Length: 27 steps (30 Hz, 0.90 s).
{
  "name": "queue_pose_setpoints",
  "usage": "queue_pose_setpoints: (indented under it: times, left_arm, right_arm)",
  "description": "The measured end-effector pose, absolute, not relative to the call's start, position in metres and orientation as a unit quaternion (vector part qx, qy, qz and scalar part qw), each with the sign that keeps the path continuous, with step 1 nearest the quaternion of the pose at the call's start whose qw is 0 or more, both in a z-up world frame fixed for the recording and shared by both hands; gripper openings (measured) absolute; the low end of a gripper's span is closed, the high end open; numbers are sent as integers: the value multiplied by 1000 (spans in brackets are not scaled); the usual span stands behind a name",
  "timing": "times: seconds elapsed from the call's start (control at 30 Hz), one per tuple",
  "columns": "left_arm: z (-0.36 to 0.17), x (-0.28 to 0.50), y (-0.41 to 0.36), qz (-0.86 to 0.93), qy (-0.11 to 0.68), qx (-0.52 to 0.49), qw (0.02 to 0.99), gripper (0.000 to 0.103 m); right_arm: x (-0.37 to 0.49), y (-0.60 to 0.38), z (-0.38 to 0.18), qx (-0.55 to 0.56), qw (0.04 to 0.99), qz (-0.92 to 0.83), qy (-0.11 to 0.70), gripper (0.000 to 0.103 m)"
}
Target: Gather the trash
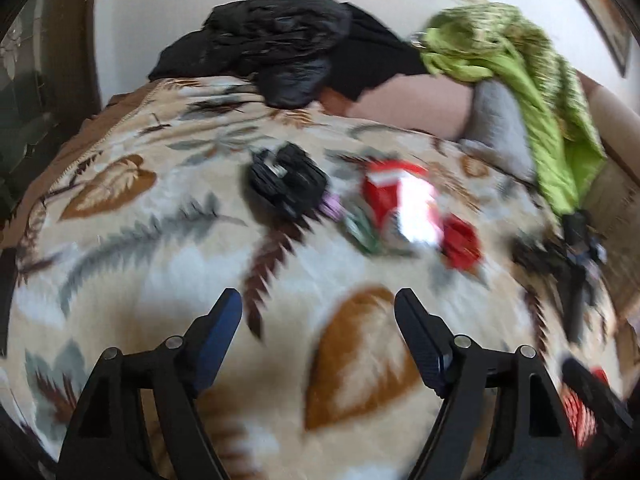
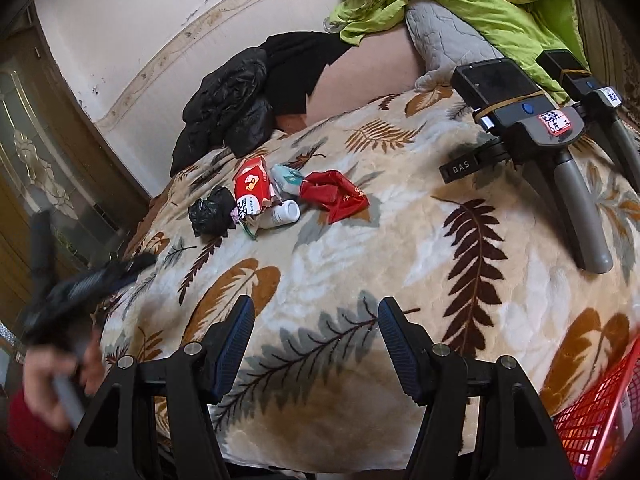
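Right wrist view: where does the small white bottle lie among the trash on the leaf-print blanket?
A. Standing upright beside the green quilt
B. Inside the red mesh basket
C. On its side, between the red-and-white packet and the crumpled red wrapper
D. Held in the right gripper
C. The small white bottle lies on its side below the red-and-white packet, left of the crumpled red wrapper; the right gripper is open and empty.

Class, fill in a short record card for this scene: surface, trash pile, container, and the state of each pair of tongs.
surface: leaf-patterned blanket on a bed
trash pile: crumpled black bag, red packet, small white bottle, red wrapper, lying close together
container: red mesh basket, at the bed's near right edge
left tongs: open, empty
right tongs: open, empty
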<state>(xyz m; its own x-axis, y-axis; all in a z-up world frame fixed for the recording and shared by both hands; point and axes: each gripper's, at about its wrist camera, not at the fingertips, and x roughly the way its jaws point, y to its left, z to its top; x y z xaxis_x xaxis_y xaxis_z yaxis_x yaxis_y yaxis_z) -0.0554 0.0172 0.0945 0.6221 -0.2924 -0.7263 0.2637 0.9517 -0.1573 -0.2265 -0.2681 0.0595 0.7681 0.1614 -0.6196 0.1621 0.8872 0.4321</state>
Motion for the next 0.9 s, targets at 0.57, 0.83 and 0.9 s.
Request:
queue_pose_setpoints:
  times: [0.57,0.83,0.9]
  left_arm:
    - [29,95,-6,-121,439,-54,889,54]
    - [41,42,24,-179,408,-75,892,35]
    - [45,29,31,-190,405,-80,891,34]
  right_arm:
    - [-229,-295,54,265,901,-3,343,69]
    - [-226,-289,54,274,900,8,339,69]
    - [-227,-286,55,270,902,7,337,69]
